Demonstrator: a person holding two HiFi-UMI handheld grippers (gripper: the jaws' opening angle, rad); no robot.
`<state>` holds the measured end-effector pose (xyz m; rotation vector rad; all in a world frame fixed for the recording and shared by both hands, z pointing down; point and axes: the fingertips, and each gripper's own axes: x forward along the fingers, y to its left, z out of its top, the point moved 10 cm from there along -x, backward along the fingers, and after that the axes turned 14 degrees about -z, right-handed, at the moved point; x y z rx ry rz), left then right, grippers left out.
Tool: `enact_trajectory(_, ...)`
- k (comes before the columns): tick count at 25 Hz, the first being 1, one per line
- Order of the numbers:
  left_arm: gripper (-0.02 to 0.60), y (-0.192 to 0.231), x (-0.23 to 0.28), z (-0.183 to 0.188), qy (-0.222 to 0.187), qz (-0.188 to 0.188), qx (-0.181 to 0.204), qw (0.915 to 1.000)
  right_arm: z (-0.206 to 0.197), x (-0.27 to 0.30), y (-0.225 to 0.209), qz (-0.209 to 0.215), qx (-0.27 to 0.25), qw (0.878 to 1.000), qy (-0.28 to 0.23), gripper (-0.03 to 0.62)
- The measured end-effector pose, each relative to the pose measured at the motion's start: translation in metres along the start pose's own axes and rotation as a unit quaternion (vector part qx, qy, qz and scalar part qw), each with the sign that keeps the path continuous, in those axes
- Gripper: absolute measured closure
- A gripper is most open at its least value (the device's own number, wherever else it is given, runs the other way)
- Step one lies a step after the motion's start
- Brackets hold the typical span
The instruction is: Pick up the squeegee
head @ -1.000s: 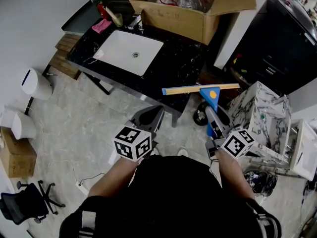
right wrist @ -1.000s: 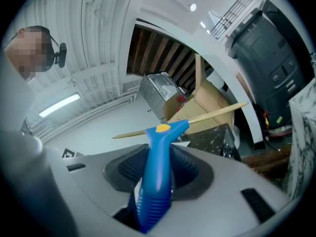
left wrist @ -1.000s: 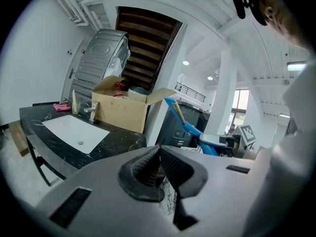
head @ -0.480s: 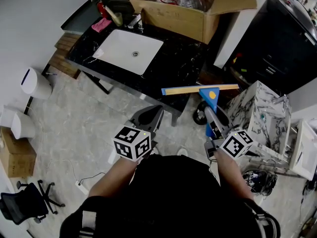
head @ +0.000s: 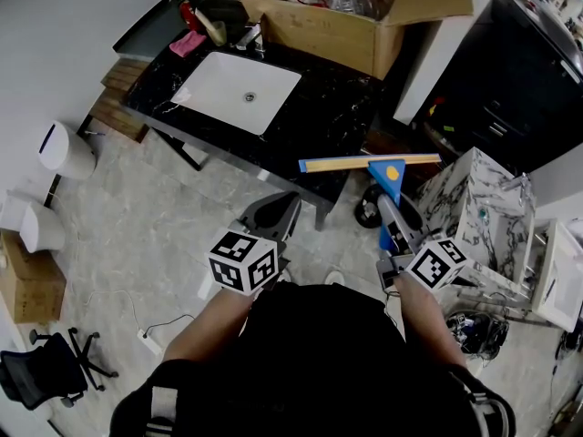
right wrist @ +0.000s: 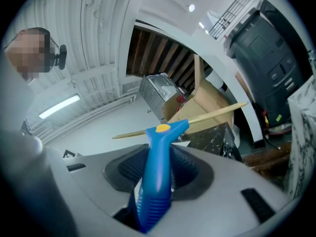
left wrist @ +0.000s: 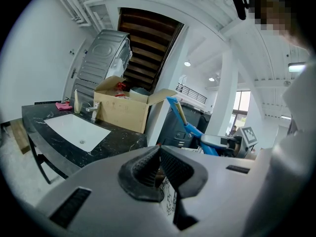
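I'm looking down on a long black marble-patterned counter [head: 339, 107], and at its far end stands a big open brown cardboard box [head: 314, 27]. A white rectangular sink basin [head: 237, 94] is set into the counter near the other end. To my right, on the floor, there's a white marble-patterned cabinet [head: 481, 209].

My left gripper [head: 273, 213] hangs over the floor short of the counter. Its ribbed pads are pinched together at the tips with nothing caught between them.

My right gripper [head: 393, 217] is clamped on the blue plastic squeegee with the tan blade [head: 386, 173], both pads pressing the sides of its ribbed handle. The squeegee is up in the air, clear of the counter, just off its near edge. Its handle points away from me, and the long blade lies crosswise at the far end.
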<state>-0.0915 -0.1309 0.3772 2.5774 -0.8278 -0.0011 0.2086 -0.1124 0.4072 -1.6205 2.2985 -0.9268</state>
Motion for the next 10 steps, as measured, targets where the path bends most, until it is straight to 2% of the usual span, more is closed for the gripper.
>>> enact_trajectory(10,0.563,-0.0023,-0.0016,-0.0027,0.0,0.003,-0.003,1.0,-0.0002,-0.0013,0.0006,0.004,0.0,1.0,0.002,0.45)
